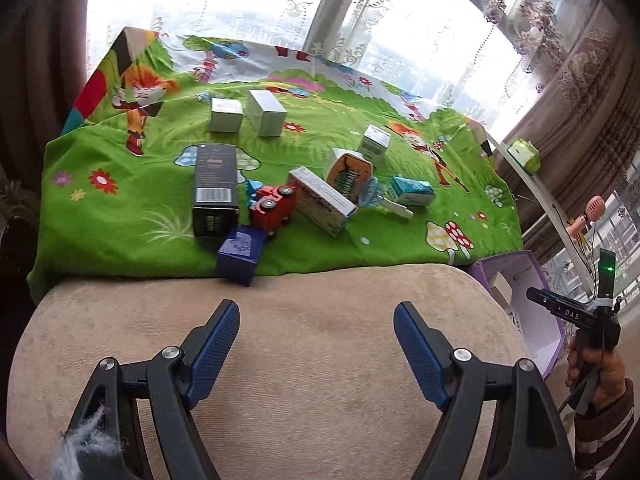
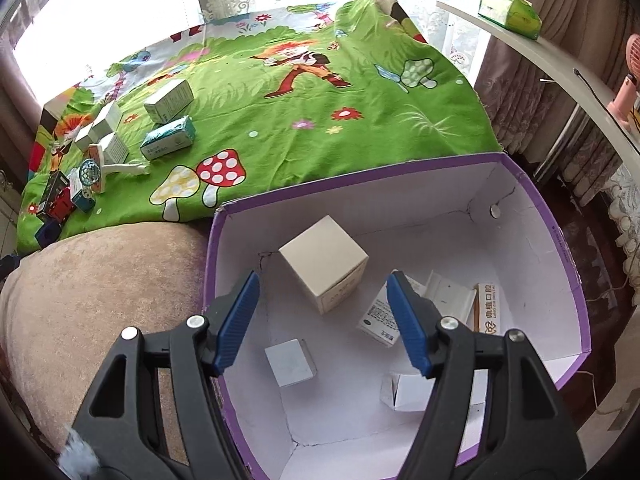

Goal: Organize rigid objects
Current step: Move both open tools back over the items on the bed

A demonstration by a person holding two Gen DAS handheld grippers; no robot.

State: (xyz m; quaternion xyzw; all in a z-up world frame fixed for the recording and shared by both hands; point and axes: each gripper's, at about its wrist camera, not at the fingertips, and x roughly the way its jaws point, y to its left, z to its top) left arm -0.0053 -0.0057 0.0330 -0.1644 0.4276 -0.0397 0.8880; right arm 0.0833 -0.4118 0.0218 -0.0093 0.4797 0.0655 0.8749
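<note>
Small cartons and a red toy truck (image 1: pixel 274 209) are lying scattered mid-frame on the green cartoon cloth (image 1: pixel 120 216). The right gripper (image 2: pixel 322 320) is hanging spread and empty over the purple-rimmed white box (image 2: pixel 560 280) holding cartons; the left gripper (image 1: pixel 316 344) is gaping, empty.

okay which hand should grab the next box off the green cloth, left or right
Left, probably. The left gripper is open, empty and faces the clutter on the green cloth, the blue box nearest. The right gripper hangs open over the purple bin.
</note>
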